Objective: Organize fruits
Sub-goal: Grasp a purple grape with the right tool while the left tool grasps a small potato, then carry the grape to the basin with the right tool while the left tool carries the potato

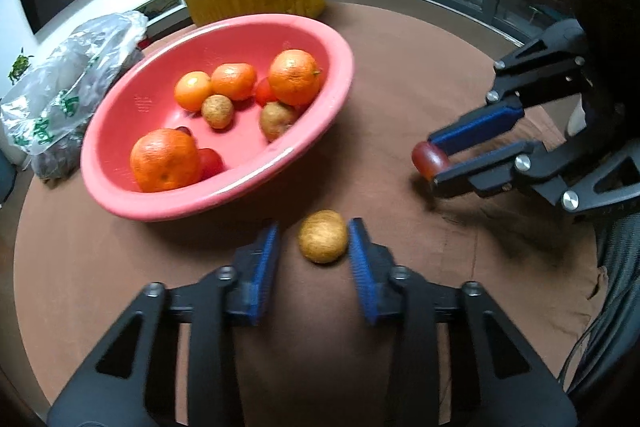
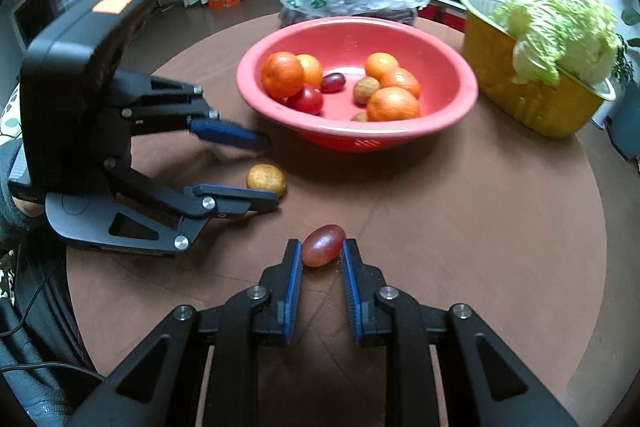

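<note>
Pink bowl (image 2: 460,95), beyond both tongs: five oranges, three brown round fruits, two red tomatoes, one grape.

Left gripper (image 1: 316,247) unclenched; one brown fruit (image 1: 323,235) between pads, left gap visible.

Right gripper (image 2: 320,259) clenched on red grape (image 2: 323,250), long axis tilted up-right.

Bag print unreadable.

Glossy plastic bowl (image 1: 328,115), matt brown tablecloth (image 1: 400,39), crinkled clear plastic bag (image 1: 80,67).

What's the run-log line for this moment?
left tool: open around brown fruit | right tool: shut on red grape | pink bowl: partly filled
</note>
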`<state>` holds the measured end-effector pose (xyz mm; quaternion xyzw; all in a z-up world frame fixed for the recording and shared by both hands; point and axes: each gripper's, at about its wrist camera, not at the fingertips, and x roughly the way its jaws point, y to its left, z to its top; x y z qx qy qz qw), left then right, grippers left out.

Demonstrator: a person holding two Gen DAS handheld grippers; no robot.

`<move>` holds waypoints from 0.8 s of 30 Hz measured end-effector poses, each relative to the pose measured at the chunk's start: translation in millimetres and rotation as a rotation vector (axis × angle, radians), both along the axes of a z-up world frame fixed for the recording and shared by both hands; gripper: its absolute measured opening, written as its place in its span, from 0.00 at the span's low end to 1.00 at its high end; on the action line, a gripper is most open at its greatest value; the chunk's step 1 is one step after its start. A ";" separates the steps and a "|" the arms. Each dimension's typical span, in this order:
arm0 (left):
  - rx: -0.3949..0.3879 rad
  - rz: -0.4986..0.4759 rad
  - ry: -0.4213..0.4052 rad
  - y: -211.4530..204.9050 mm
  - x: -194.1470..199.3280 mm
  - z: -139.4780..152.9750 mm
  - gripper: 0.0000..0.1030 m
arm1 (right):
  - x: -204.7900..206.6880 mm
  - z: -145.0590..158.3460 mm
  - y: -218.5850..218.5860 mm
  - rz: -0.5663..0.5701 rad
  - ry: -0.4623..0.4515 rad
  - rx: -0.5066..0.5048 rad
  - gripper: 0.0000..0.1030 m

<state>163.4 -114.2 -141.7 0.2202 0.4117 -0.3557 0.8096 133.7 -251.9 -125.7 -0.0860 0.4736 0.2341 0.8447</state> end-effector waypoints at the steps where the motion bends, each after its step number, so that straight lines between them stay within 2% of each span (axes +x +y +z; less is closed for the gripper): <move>1: 0.003 -0.005 -0.001 -0.9 -3.0 0.2 0.23 | 0.2 1.2 -0.9 -0.004 -0.003 0.002 0.22; 8: -0.023 0.024 0.019 10.9 -6.1 2.5 0.23 | 1.2 10.9 -1.4 -0.009 -0.023 0.016 0.22; 12: -0.054 0.056 0.020 25.7 -8.3 13.1 0.23 | 1.1 20.3 -4.3 -0.015 -0.036 0.033 0.22; 20: -0.183 0.133 -0.003 54.9 0.4 70.5 0.23 | 25.0 50.4 -5.5 -0.049 -0.079 0.073 0.22; 24: -0.182 0.202 -0.034 58.9 33.3 88.2 0.23 | 52.5 63.4 2.2 -0.076 -0.096 0.055 0.22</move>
